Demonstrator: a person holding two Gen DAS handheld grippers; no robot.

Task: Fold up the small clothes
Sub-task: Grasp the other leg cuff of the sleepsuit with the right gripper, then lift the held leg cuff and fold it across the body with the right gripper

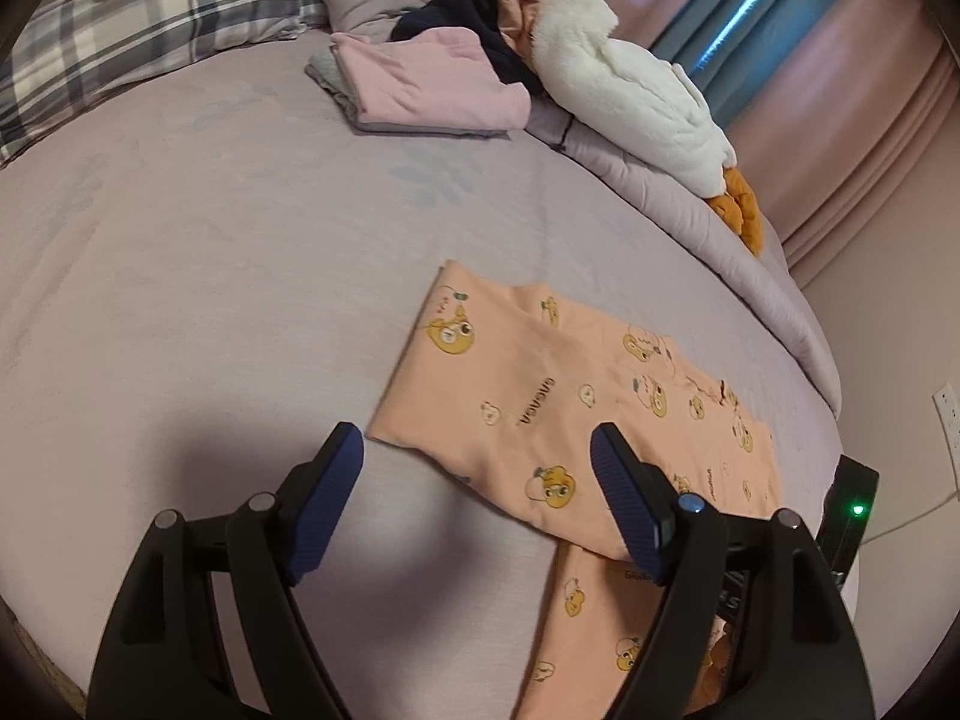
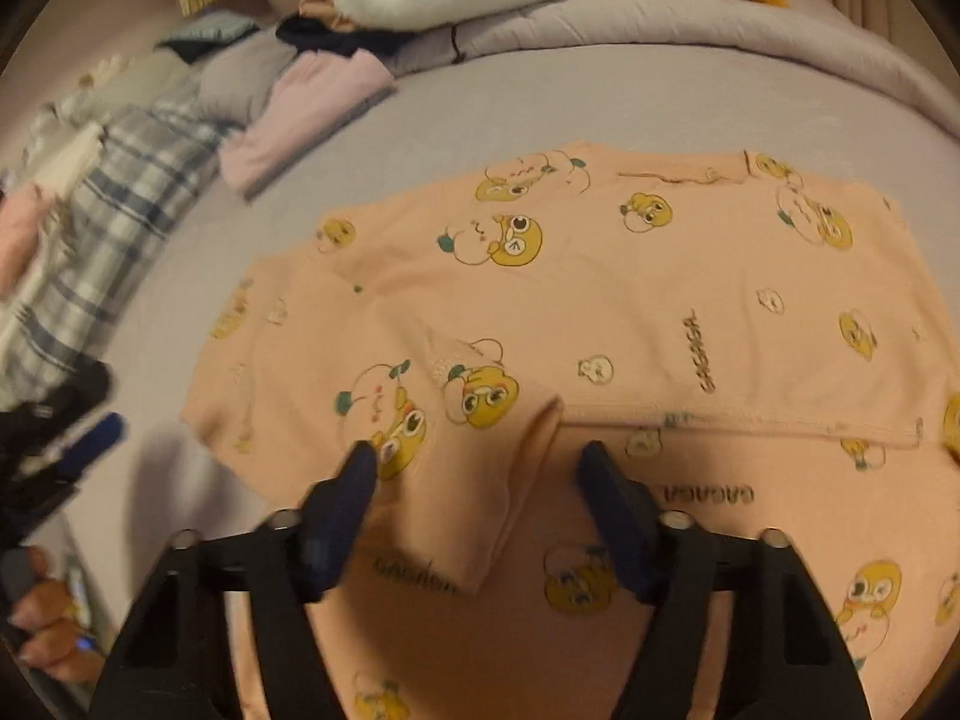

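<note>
Peach garment [image 2: 600, 300] lies flat, partly folded, on the bed [image 1: 210, 240] near its front edge. Left gripper [image 1: 477, 468] gapes wide over the garment's corner, empty. Right gripper [image 2: 477, 474] stands parted above the cloth, gripping nothing.

A home bedroom: a bed [image 1: 210, 228] with a lilac sheet, a plaid pillow [image 1: 120, 30], a rumpled quilt [image 1: 690, 204], a plush duck [image 1: 630, 90], folded clothes [image 1: 432, 90] and pink curtains [image 1: 870, 138].

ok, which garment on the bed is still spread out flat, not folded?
The peach cartoon-print garment, under the right gripper. The pink one sits folded on a stack.
</note>
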